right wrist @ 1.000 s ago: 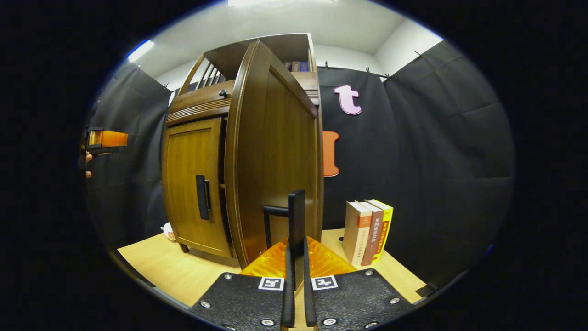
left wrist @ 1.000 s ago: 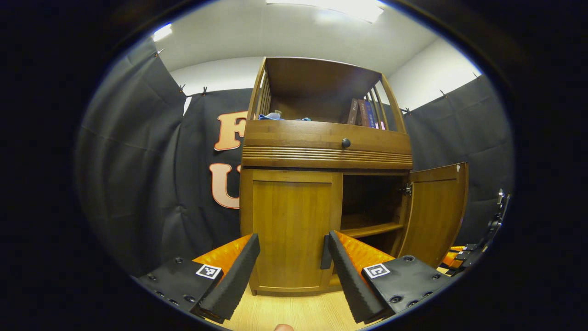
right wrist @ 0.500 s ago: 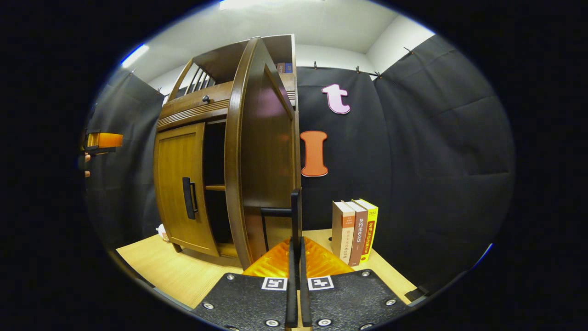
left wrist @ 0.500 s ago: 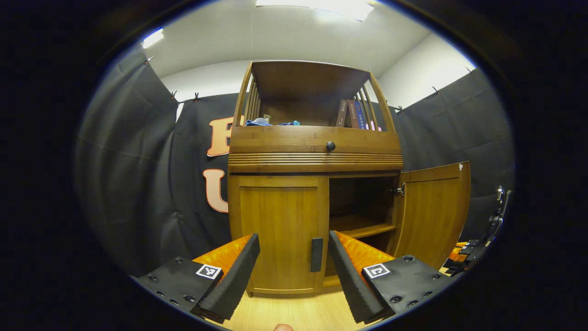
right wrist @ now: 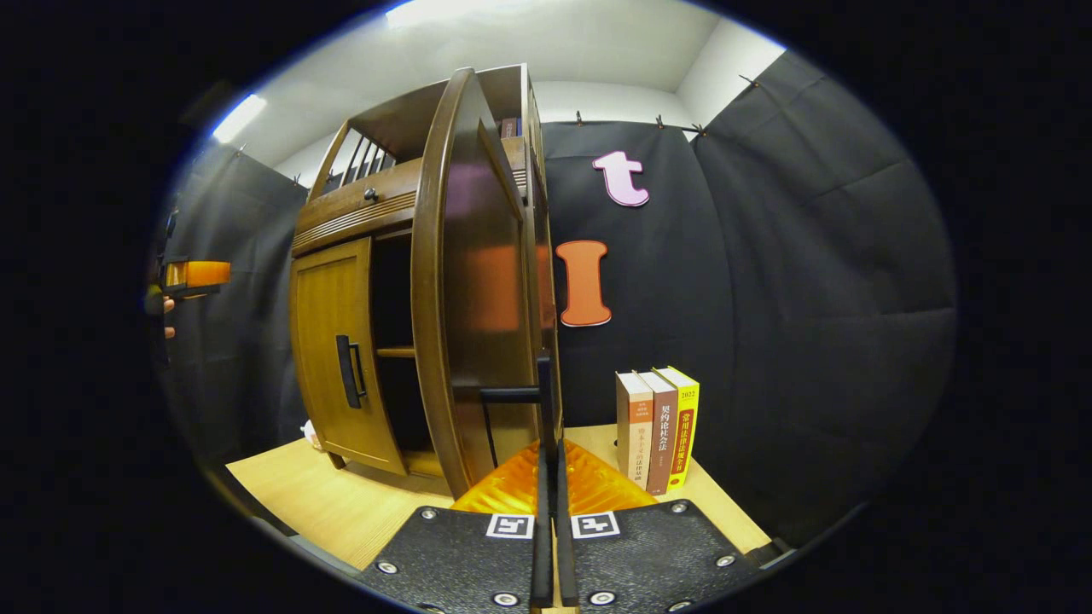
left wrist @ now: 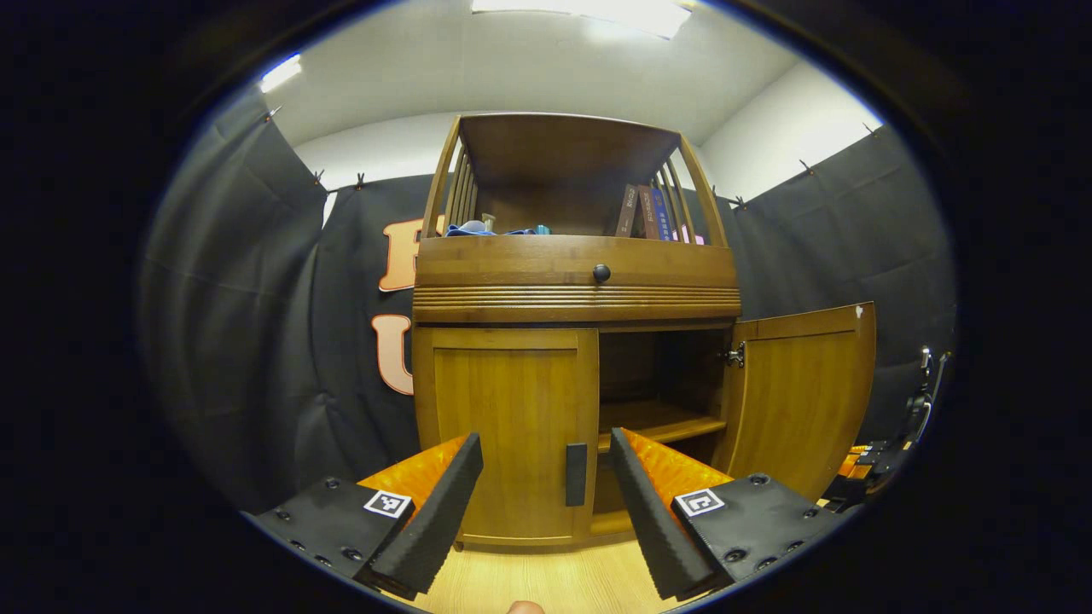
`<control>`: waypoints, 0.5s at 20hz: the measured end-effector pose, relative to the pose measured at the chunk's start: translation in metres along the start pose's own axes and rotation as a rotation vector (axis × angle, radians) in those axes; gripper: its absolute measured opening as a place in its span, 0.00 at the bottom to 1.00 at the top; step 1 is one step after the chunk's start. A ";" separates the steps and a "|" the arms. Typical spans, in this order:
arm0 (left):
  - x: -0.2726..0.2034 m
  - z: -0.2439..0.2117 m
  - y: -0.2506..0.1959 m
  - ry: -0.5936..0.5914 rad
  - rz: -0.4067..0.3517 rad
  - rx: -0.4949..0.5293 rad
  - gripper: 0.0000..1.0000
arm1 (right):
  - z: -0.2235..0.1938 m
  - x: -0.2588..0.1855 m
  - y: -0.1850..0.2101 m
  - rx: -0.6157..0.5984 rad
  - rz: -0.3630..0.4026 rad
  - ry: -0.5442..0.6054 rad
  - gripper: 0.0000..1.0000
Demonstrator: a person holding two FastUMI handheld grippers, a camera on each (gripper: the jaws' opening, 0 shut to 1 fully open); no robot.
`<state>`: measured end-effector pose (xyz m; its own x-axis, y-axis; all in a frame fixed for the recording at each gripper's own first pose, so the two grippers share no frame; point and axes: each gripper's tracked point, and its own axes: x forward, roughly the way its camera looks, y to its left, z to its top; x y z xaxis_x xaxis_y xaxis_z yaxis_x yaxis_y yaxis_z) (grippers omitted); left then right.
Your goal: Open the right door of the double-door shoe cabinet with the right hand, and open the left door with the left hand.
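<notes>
Wooden floor — right door (left wrist: 802, 396) outswung

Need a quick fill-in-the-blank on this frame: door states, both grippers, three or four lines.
1. The right door of the shoe cabinet stands ____.
2. The left door is ____, its black handle untouched.
3. The right gripper is shut on the right door's ____.
4. The left gripper is ____, short of the cabinet.

Missing words: open; closed; handle; open
</notes>
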<state>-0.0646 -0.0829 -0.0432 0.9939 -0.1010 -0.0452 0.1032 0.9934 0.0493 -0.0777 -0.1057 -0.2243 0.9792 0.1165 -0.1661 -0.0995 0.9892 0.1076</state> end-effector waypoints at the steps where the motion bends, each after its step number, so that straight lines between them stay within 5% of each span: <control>1: 0.001 0.000 -0.001 -0.001 0.000 0.002 0.94 | 0.000 0.001 -0.002 0.000 0.008 0.000 0.07; 10: 0.004 -0.003 -0.006 0.003 -0.004 -0.008 0.97 | 0.001 0.001 -0.018 0.012 0.059 0.006 0.02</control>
<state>-0.0611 -0.0887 -0.0470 0.9934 -0.1044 -0.0479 0.1064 0.9935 0.0409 -0.0748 -0.1231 -0.2258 0.9706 0.1749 -0.1651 -0.1545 0.9795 0.1293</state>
